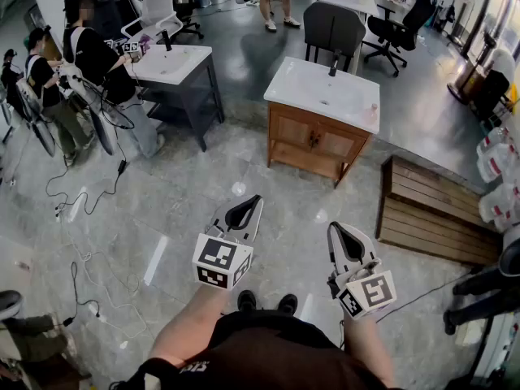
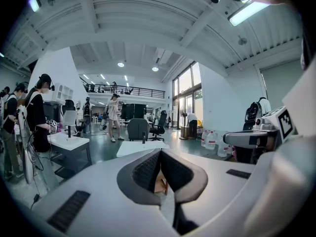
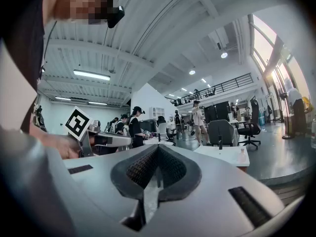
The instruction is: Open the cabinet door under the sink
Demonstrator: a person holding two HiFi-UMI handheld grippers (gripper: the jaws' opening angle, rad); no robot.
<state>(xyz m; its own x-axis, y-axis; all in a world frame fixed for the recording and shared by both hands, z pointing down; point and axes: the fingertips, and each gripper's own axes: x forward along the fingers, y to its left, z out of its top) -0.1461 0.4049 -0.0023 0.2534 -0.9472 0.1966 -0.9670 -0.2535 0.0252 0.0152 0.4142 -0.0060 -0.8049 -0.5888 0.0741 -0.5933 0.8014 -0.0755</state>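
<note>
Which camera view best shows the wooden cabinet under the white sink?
The head view: the wooden cabinet shows its whole front, both doors shut. The left gripper view gives only a sliver of its wood below the white sink top. The right gripper view shows mostly the sink top.

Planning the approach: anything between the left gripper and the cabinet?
Nothing: head view shows only bare floor between left gripper and cabinet.

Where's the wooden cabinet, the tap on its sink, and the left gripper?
wooden cabinet [image 1: 315, 143], head view, on its front doors.
tap [image 1: 333, 65], head view, on its dark upright body.
left gripper [image 1: 257, 199], head view, at its closed jaw tips.
</note>
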